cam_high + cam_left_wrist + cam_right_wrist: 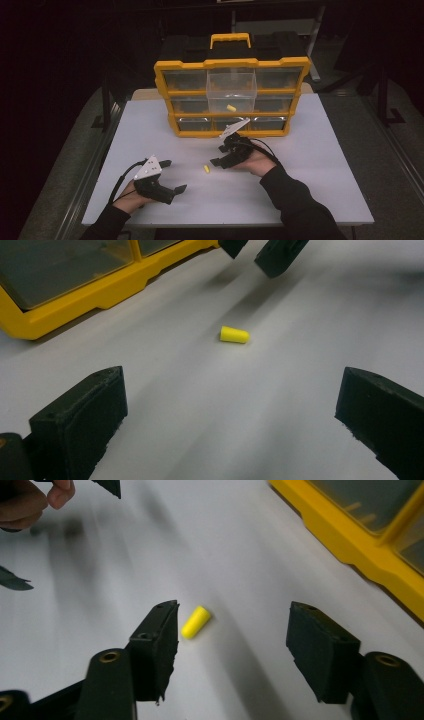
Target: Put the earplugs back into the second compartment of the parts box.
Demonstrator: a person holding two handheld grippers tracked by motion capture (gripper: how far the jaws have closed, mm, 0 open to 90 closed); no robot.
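Note:
A small yellow earplug (206, 169) lies on the white table (310, 190) between the two grippers. My right gripper (219, 155) hovers just right of it, open. In the right gripper view the earplug (195, 622) lies within the gap of the right gripper (235, 625), close to the left jaw, and the pads do not press on it. My left gripper (173, 175) rests near the front left, open and holding nothing. The left gripper view shows the earplug (234, 334) well ahead of the left gripper (232, 405).
A yellow organizer (232, 131) with clear drawers stands at the back of the table. Its middle drawer (231, 90) is pulled out, and a second earplug (231, 107) lies in it. The organizer's base (360, 555) runs close on the right gripper's right side.

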